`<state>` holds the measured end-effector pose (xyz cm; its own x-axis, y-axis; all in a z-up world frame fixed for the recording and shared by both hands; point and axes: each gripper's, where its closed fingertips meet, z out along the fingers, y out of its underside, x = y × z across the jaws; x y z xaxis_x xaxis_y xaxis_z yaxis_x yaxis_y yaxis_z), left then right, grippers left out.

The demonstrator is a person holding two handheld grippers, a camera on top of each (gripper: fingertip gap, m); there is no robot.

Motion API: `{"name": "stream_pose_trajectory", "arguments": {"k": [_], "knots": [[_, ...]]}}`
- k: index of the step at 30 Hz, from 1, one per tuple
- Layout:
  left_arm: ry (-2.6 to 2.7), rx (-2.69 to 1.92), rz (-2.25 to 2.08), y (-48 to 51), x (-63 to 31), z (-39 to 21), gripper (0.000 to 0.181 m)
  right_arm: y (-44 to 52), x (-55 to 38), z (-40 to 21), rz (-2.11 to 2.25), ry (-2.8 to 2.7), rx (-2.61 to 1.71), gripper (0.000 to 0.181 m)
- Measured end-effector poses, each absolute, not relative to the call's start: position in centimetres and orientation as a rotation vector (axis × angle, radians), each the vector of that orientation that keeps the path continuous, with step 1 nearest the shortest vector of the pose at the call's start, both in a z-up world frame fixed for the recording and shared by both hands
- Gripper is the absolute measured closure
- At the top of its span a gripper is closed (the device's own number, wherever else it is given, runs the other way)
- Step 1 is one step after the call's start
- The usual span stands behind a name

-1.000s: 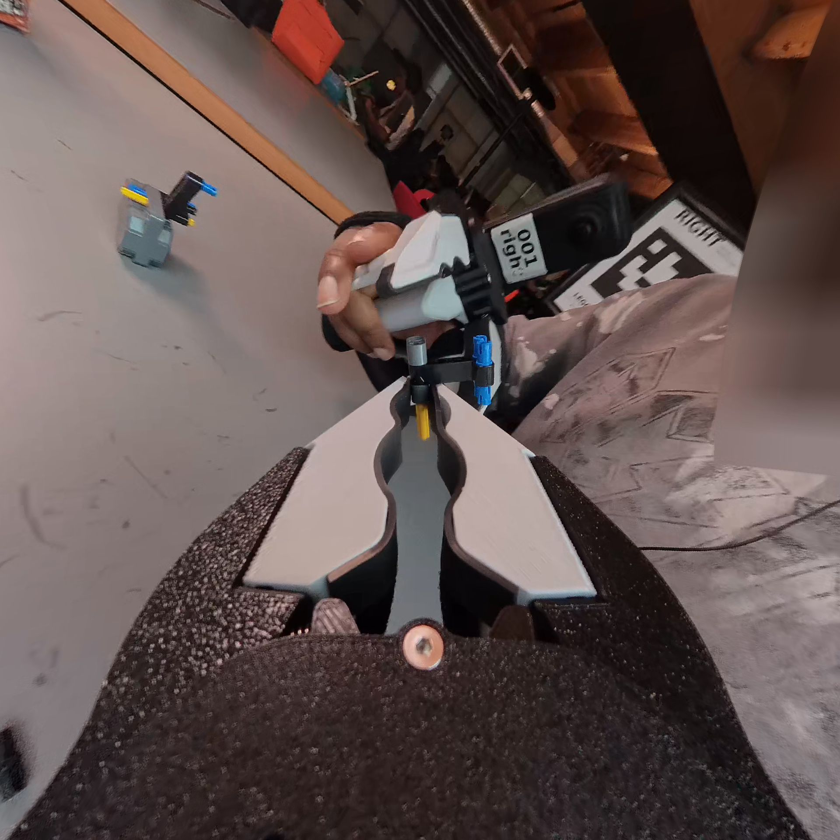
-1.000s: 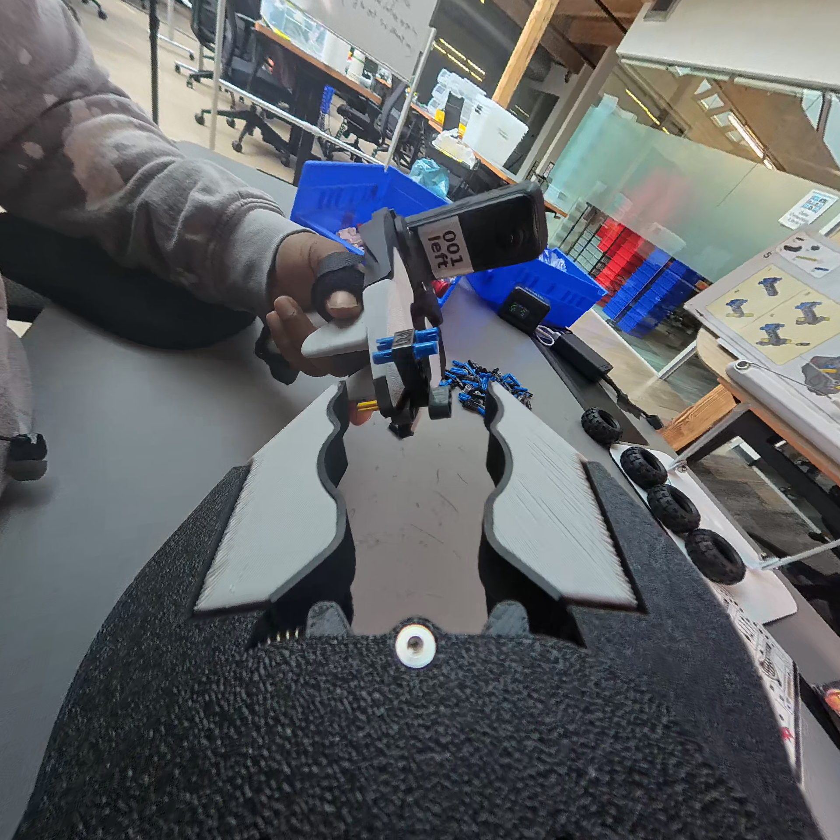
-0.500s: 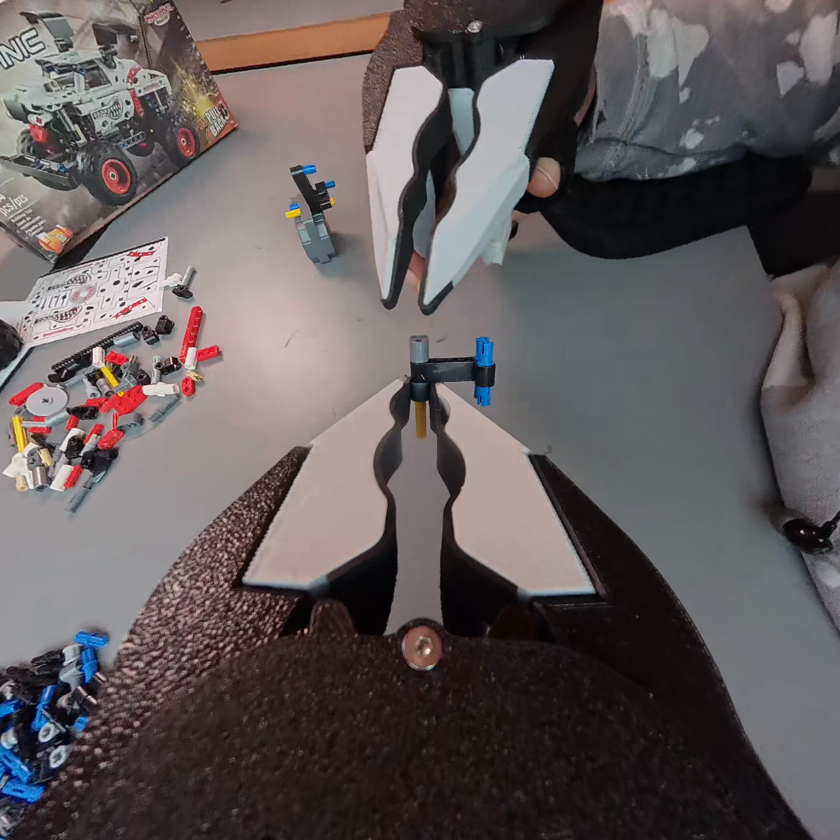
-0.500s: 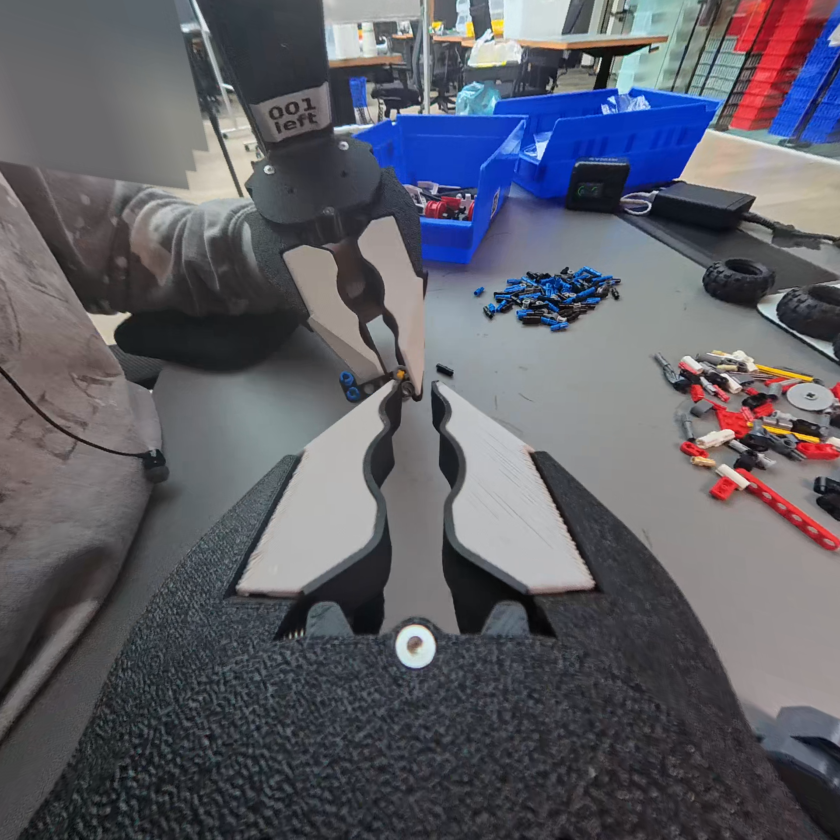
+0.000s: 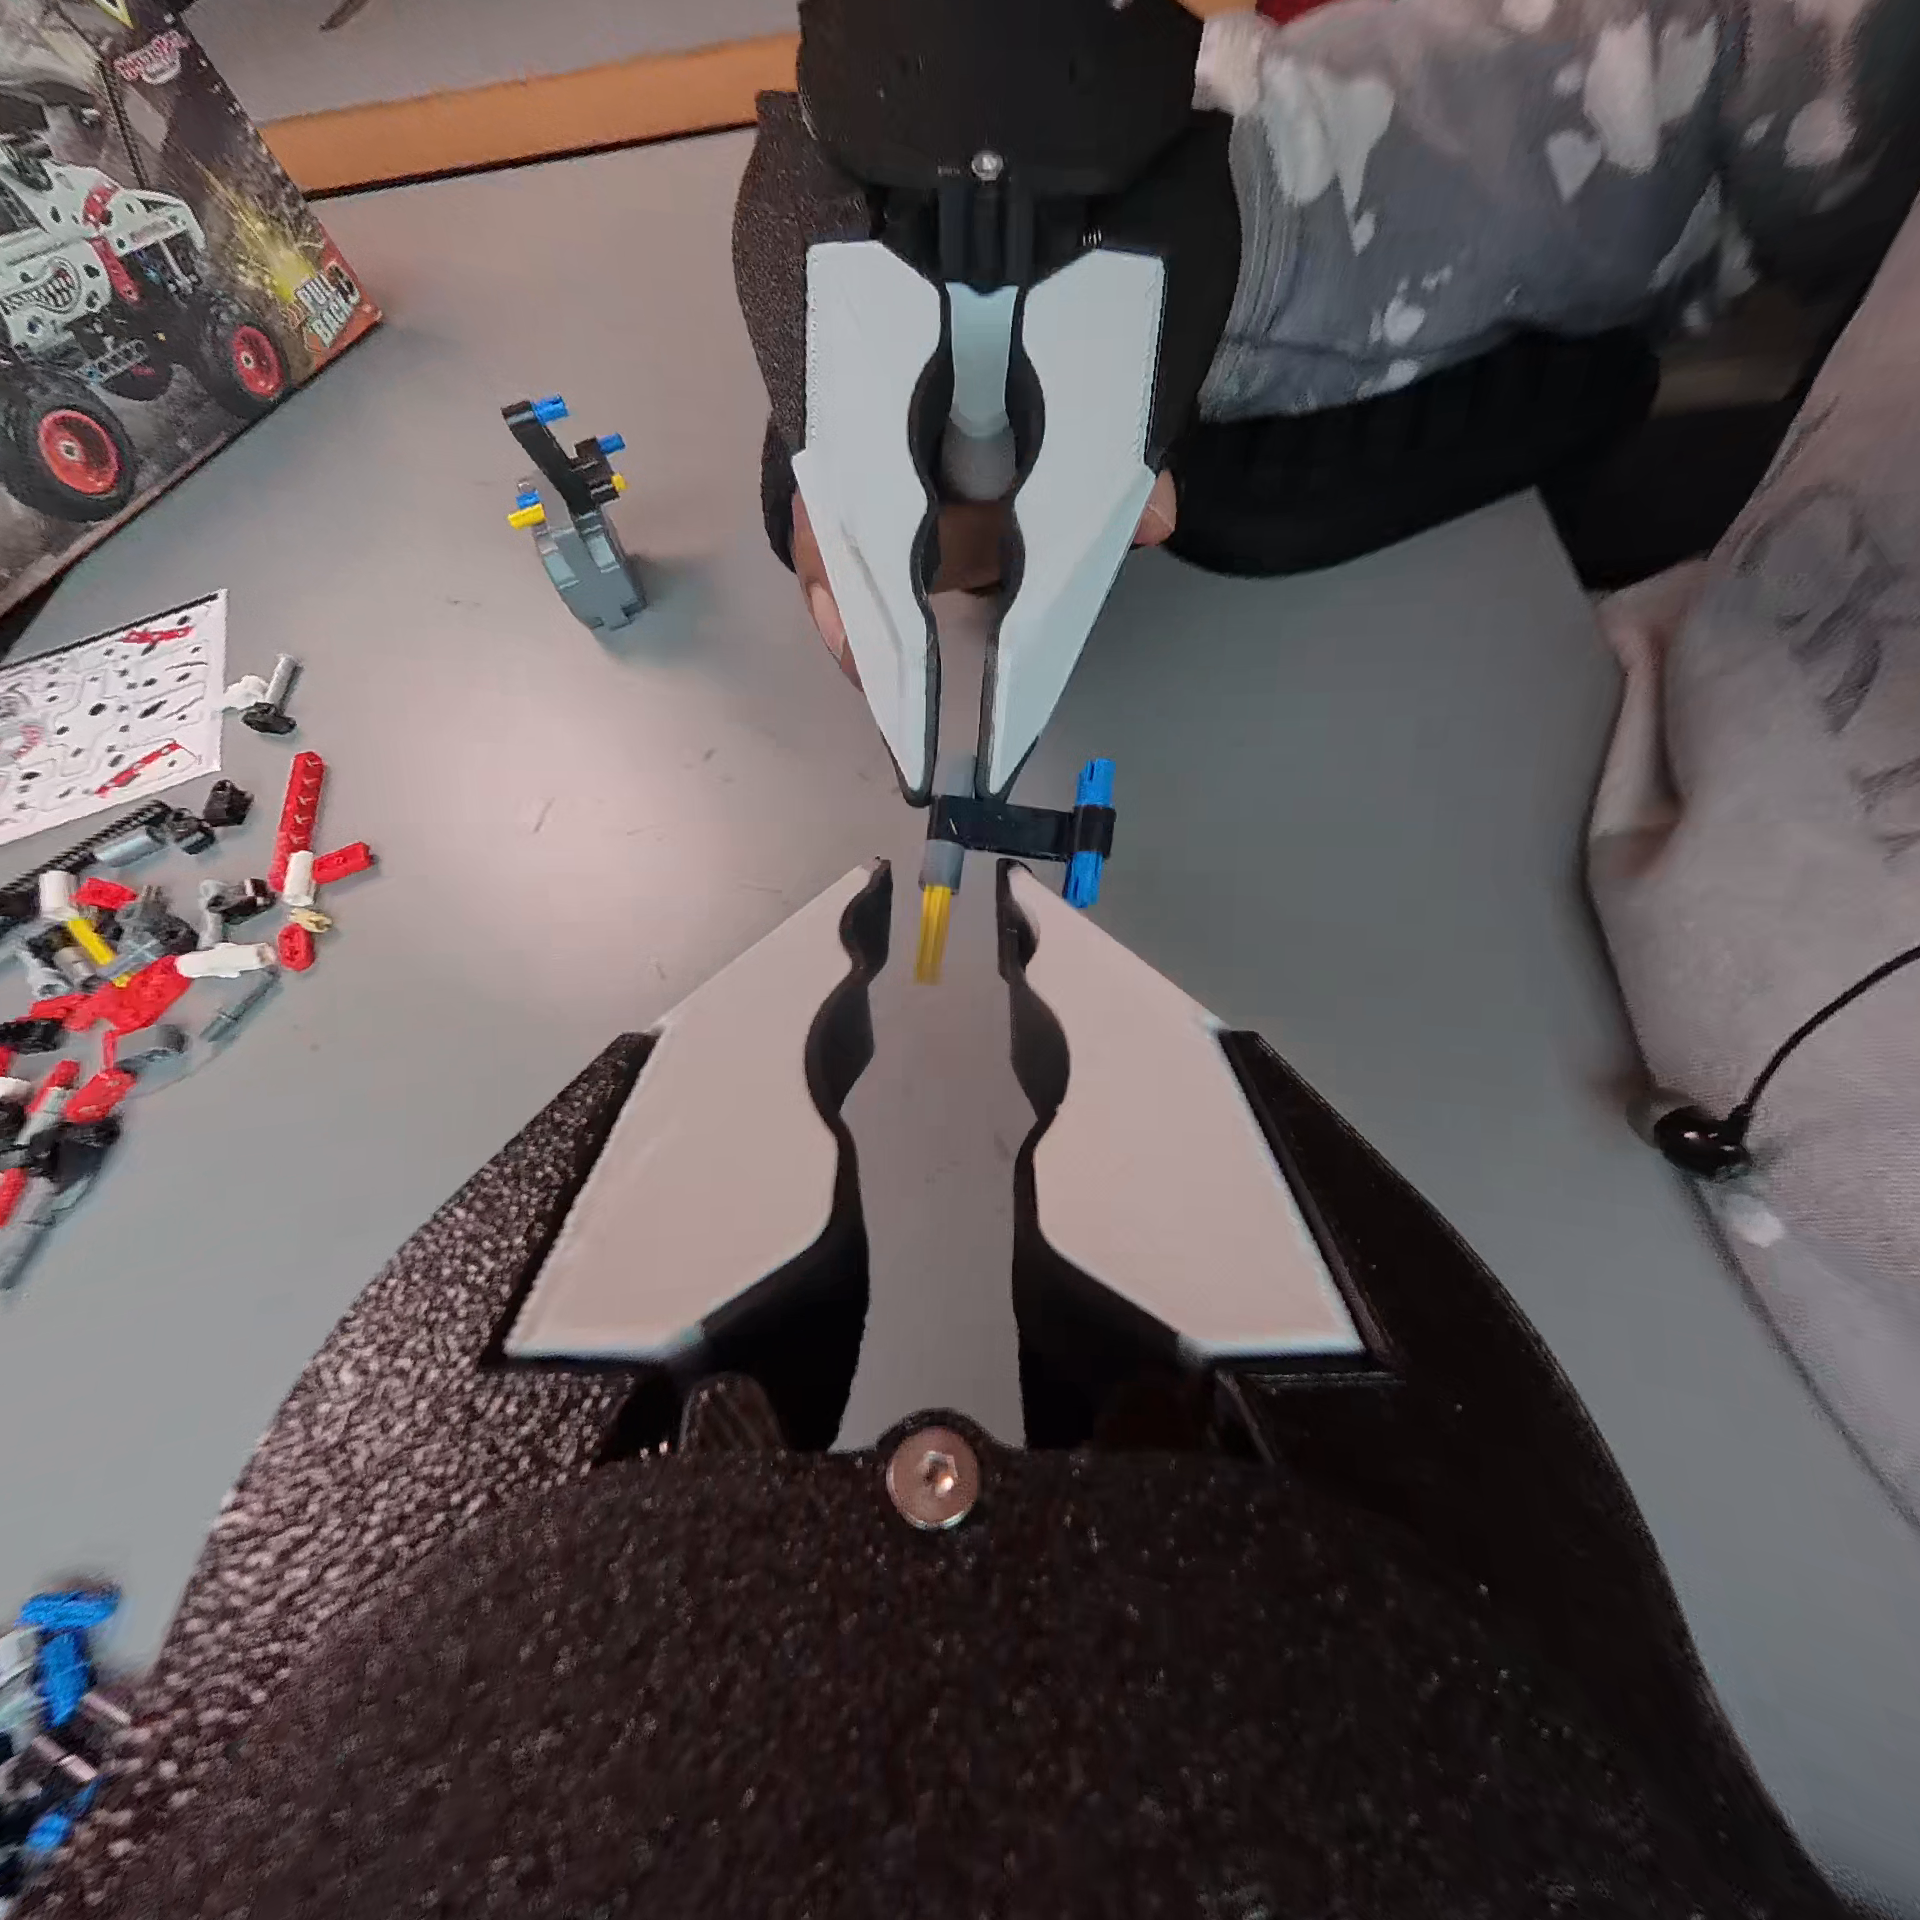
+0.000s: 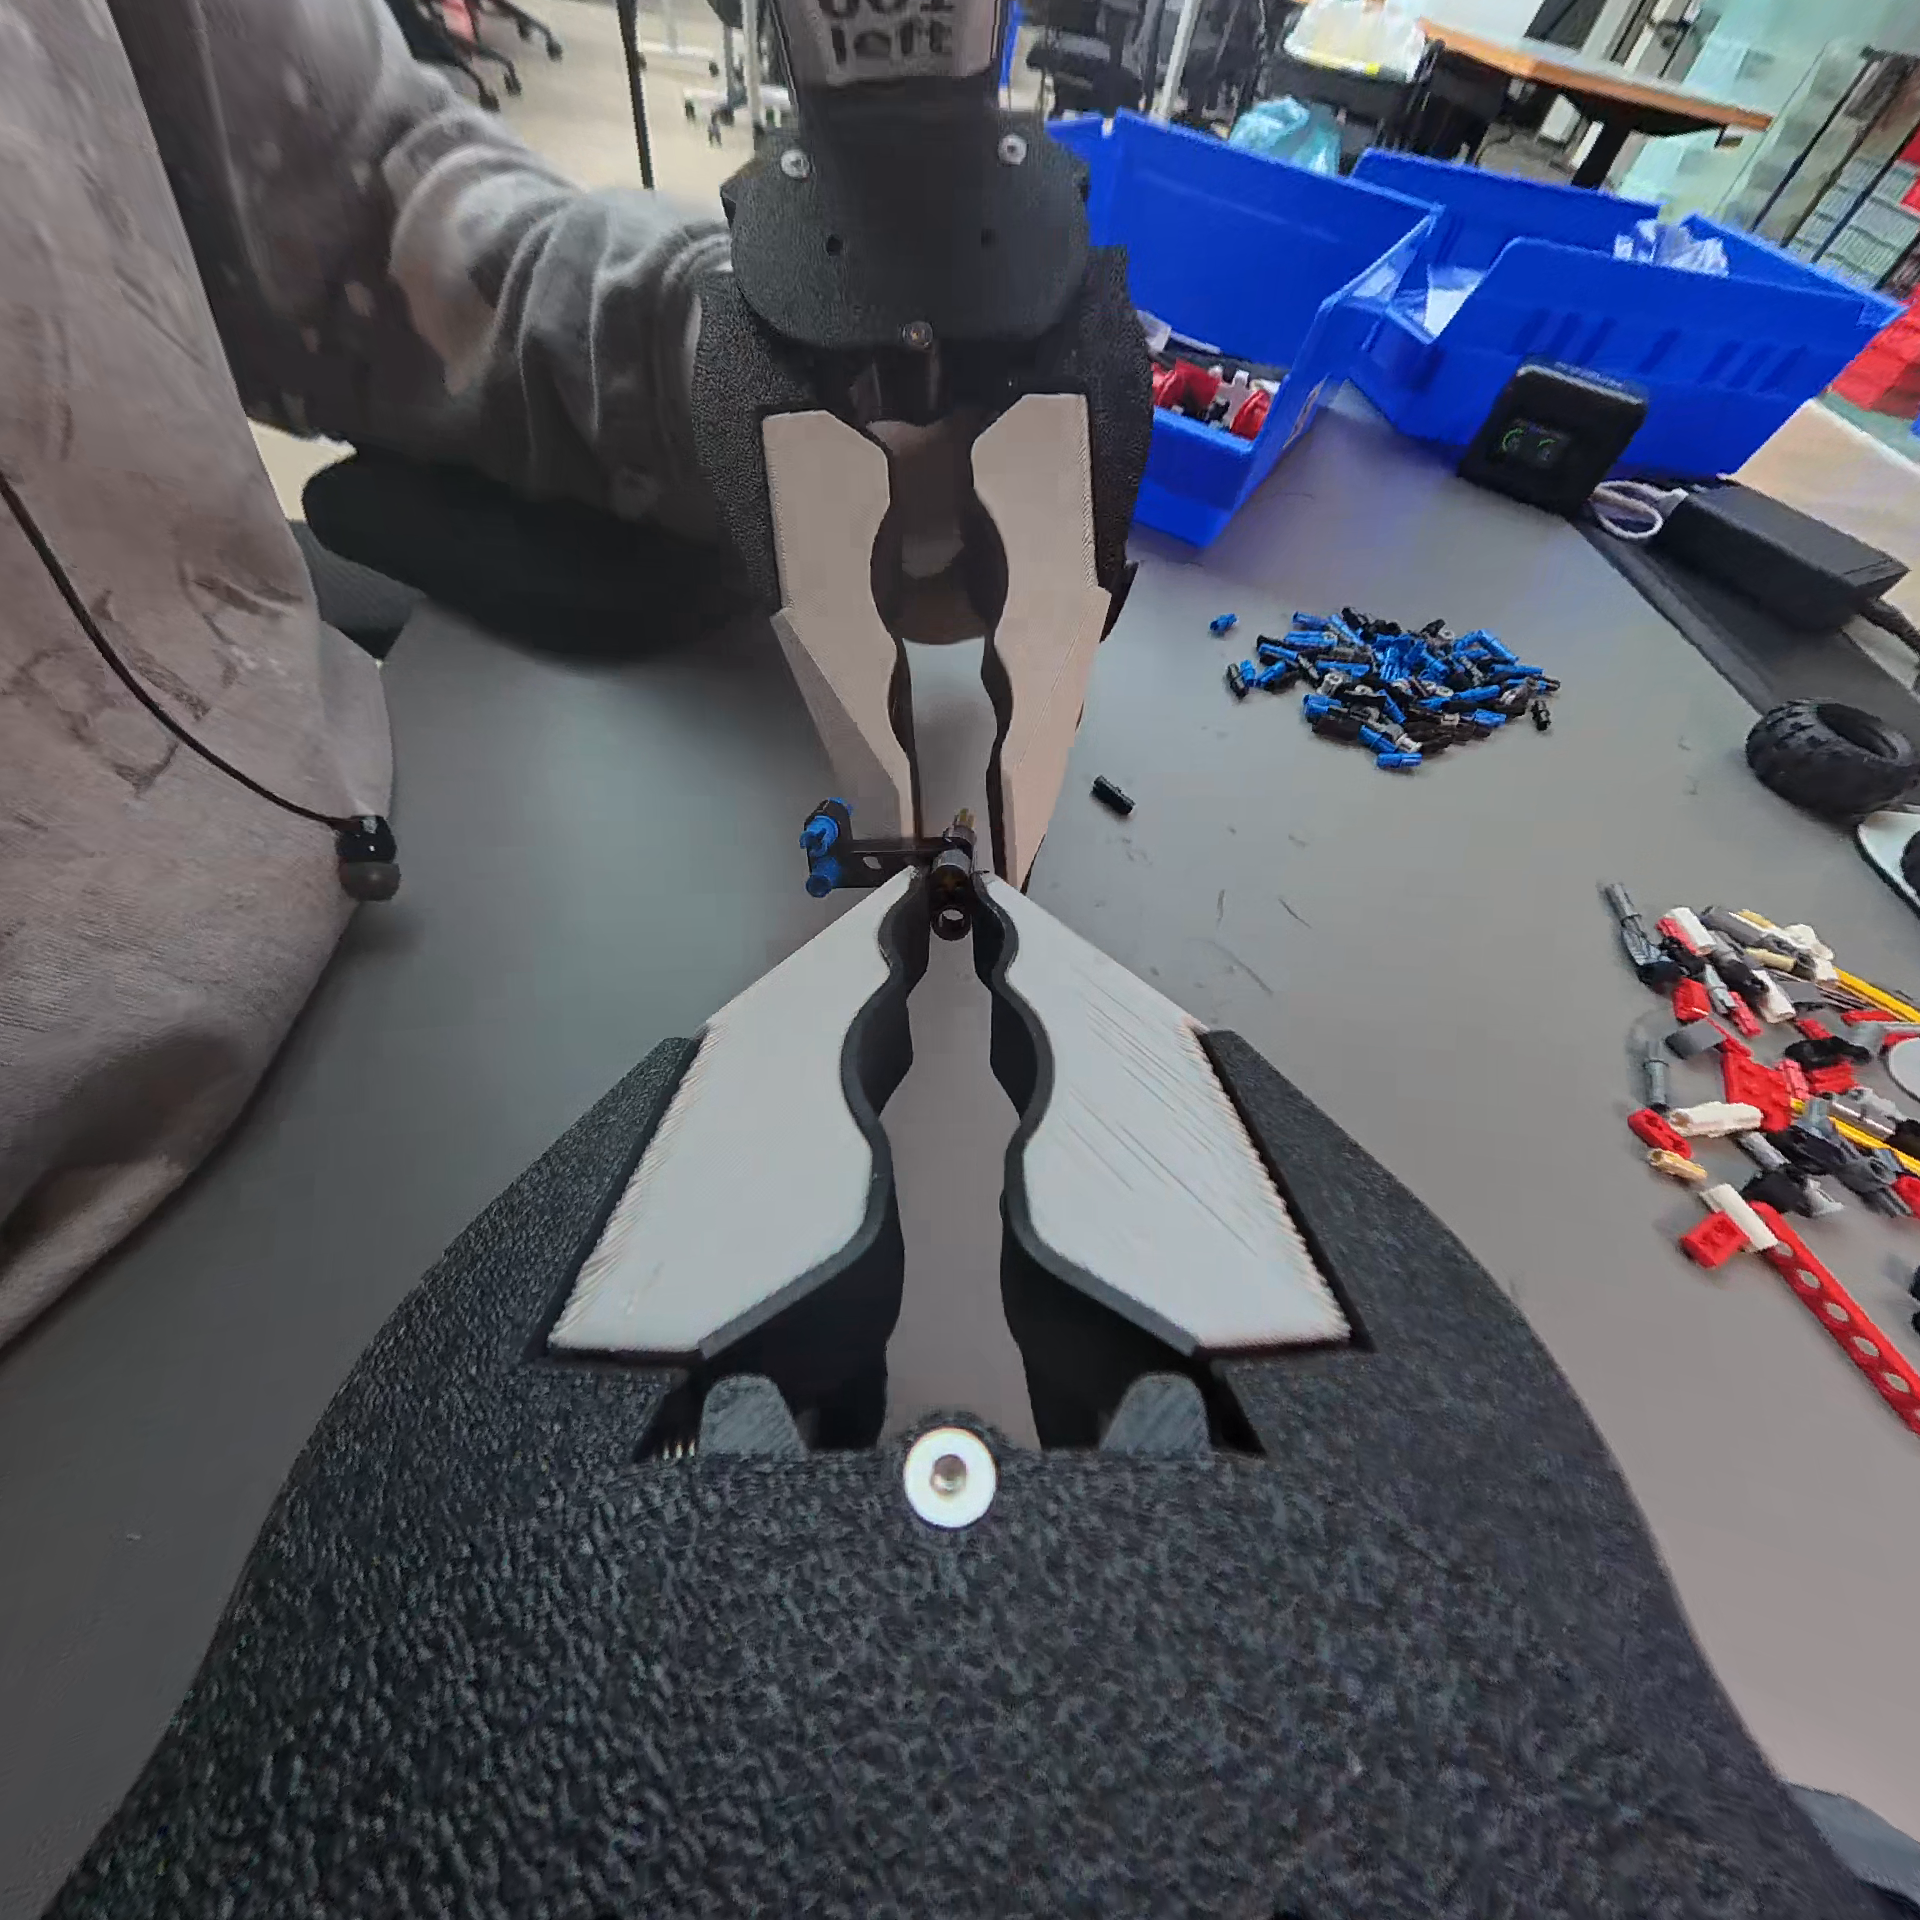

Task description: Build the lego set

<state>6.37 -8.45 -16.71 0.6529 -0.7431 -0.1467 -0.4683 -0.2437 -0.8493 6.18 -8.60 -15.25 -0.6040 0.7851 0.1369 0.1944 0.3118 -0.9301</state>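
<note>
The right gripper (image 5: 954,792) has closed on the small lego assembly (image 5: 1013,831); the left gripper (image 5: 940,878) now gapes open. A blue bin (image 6: 1236,457) holding red pieces stands on the grey surface (image 6: 1351,935).

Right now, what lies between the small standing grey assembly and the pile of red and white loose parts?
In the left wrist view, bare grey table lies between the grey assembly and the loose parts.

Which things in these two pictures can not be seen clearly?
- Lego box, left wrist view: cut by the left edge.
- Blue pins, same view: blurred, at the corner.
- Small assembly, right wrist view: partly hidden between the fingertips of the right hand-held gripper.
- Tyre: cut by the right edge.
</note>
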Motion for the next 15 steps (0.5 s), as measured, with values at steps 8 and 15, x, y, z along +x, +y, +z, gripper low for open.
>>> {"name": "stream_pose_trajectory", "arguments": {"k": [8,15], "knots": [[0.693,-1.746,-0.836,-9.2,5.7,-11.8,0.177,-7.6,7.3,-10.9,1.654,-1.762,-0.875,0.174],[0.734,-1.784,-0.787,-9.4,6.0,-12.2,0.177,-8.0,7.5,-11.7,1.628,-1.821,-0.884,0.174]]}}
